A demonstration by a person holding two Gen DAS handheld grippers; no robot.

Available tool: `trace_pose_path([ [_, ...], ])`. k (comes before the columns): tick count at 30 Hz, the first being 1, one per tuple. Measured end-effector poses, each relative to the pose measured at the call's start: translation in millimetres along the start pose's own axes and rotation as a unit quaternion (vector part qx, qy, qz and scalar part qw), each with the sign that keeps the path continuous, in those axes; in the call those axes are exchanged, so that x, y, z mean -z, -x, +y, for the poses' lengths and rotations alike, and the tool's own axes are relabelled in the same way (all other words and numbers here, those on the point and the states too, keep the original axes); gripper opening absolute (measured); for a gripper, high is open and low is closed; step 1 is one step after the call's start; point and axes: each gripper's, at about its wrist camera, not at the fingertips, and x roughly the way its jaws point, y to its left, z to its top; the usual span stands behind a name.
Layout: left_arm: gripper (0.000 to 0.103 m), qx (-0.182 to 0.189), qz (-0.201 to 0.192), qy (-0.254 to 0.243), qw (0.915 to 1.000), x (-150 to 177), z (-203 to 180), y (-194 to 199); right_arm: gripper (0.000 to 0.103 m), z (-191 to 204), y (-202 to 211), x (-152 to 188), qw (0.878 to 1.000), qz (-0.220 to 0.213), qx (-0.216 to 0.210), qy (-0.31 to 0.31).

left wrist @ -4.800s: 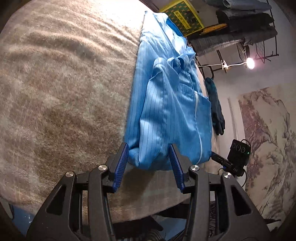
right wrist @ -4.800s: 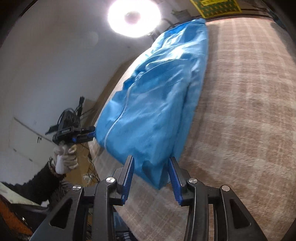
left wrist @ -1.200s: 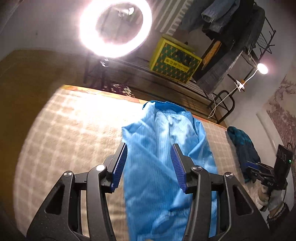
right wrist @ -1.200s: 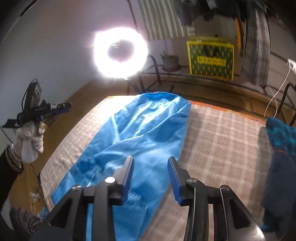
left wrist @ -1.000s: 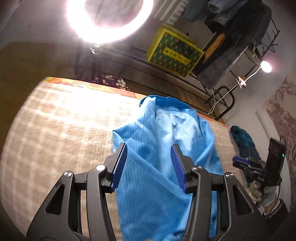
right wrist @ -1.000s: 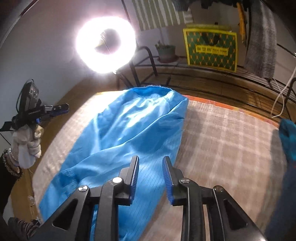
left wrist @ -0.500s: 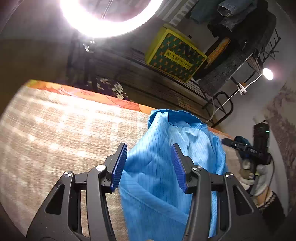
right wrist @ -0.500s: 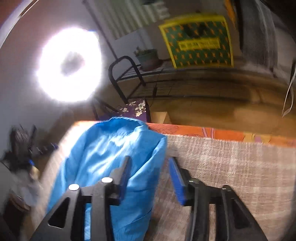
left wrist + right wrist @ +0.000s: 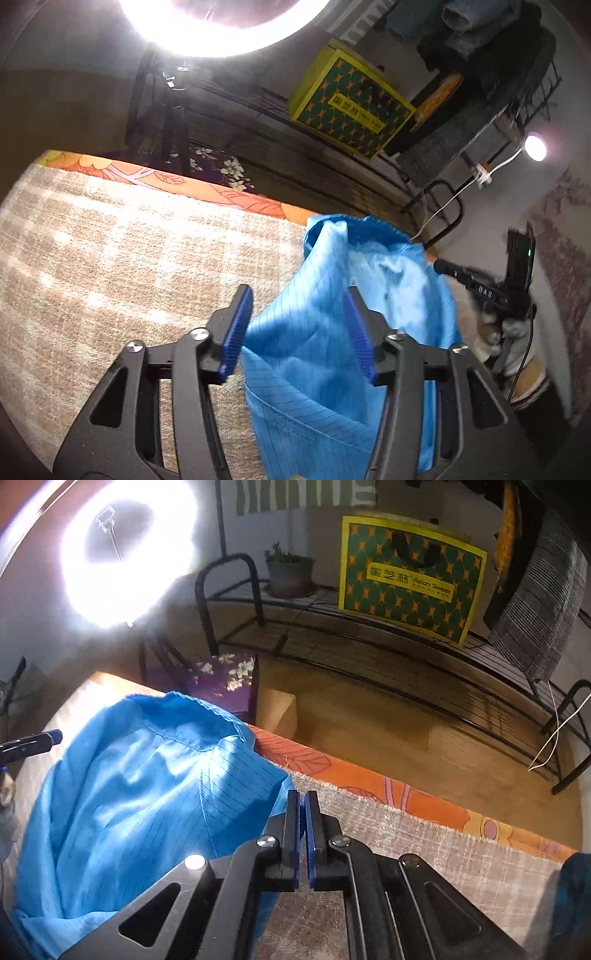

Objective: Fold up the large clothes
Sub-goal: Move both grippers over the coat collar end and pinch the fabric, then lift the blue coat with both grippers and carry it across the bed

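The blue garment (image 9: 354, 332) lies on a beige checked blanket (image 9: 110, 258) that covers the surface, with an orange leaf-patterned edge (image 9: 236, 195) showing along the far side. The garment's far hem reaches almost to that orange edge.

The left tool (image 9: 299, 332) has its two blue-padded fingers (image 9: 236, 328) spread wide apart, one on either side of a raised fold of the blue cloth; the fabric sits between them, and whether either pad touches it cannot be told.

The right tool (image 9: 303, 834) has its fingers pressed together at the near right corner of the garment (image 9: 147, 794), where the cloth meets the blanket (image 9: 443, 867). The blue edge runs right up to the closed tips and seems pinched there, though the cloth inside the grip is hidden by the fingers.

In the left wrist view the right tool (image 9: 476, 291) shows at the far side of the garment, blurred. In the right wrist view the tip of the left tool (image 9: 33, 742) pokes in at the left border.

Behind the surface stand a bright ring light (image 9: 125, 550), a yellow and green patterned box (image 9: 406, 579) on a black wire rack (image 9: 369, 635), and a small potted plant (image 9: 290, 572).
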Motion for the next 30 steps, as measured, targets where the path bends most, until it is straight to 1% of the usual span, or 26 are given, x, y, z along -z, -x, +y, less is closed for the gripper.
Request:
trace_pose_path([
  [1,0.061,0.005,0.0,0.004,1.0,-2,2,0,0.019,-8,6,2,0.999,-0.011,-0.029,-0.02],
  [2,0.061,0.012,0.004,0.008,0.9999,-4,3,-1,0.05,-19,11,7,0.997,-0.018,-0.06,-0.046],
  [3,0.061,0.019,0.012,0.011,0.9997,-6,2,-4,0.06,-27,15,12,0.994,-0.023,-0.083,-0.065],
  [4,0.061,0.025,0.02,0.012,0.9994,-8,1,-9,0.063,-33,15,15,0.991,-0.025,-0.105,-0.078],
  [5,0.061,0.025,0.026,0.01,0.9993,-10,-2,-13,0.063,-37,12,19,0.988,-0.019,-0.125,-0.088],
  [6,0.061,0.024,0.033,0.006,0.9992,-11,-5,-19,0.063,-38,7,20,0.987,-0.011,-0.133,-0.093],
  [7,0.061,0.022,0.042,-0.001,0.9989,-13,-10,-26,0.062,-38,4,22,0.987,-0.004,-0.132,-0.095],
  [9,0.061,0.006,0.054,-0.011,0.9985,-17,-17,-41,0.057,-35,-7,23,0.988,0.013,-0.127,-0.09],
  [11,0.061,-0.006,0.062,-0.013,0.998,-20,-21,-53,0.046,-30,-17,23,0.987,0.024,-0.13,-0.086],
  [12,0.061,-0.01,0.064,-0.014,0.9978,-21,-23,-58,0.045,-27,-18,22,0.988,0.018,-0.128,-0.082],
  [14,0.061,-0.029,0.072,-0.02,0.9968,-21,-26,-70,0.033,-20,-24,19,0.987,0.024,-0.139,-0.077],
  [15,0.06,-0.042,0.076,-0.026,0.9959,-21,-29,-77,0.032,-17,-26,18,0.987,0.024,-0.138,-0.073],
  [16,0.051,-0.049,0.075,-0.032,0.9954,-19,-31,-80,0.027,-13,-26,16,0.989,0.022,-0.133,-0.066],
  [17,0.039,-0.057,0.069,-0.044,0.995,-19,-34,-82,0.016,-8,-28,15,0.989,0.024,-0.133,-0.057],
  [18,0.007,-0.056,0.073,-0.055,0.9942,-18,-38,-85,0.011,-4,-28,14,0.99,0.024,-0.13,-0.051],
  [19,0.005,-0.056,0.079,-0.061,0.9934,-16,-41,-88,0.005,0,-26,14,0.991,0.021,-0.124,-0.044],
  [20,0.004,-0.062,0.072,-0.067,0.9932,-14,-45,-88,0.002,2,-23,13,0.992,0.017,-0.12,-0.037],
  [22,0.001,-0.063,0.057,-0.082,0.993,-12,-52,-82,0.0,7,-15,12,0.994,0.005,-0.107,-0.024],
  [24,0.001,-0.055,0.039,-0.077,0.9947,-12,-57,-71,0.0,8,-3,11,0.995,-0.006,-0.101,-0.025],
  [27,0.001,-0.041,0.013,-0.065,0.997,-13,-64,-45,0.0,8,21,9,0.995,-0.028,-0.093,-0.032],
  [30,0.001,-0.031,-0.004,-0.074,0.9968,-11,-79,-14,0.0,17,49,6,0.995,-0.046,-0.088,-0.022],
])
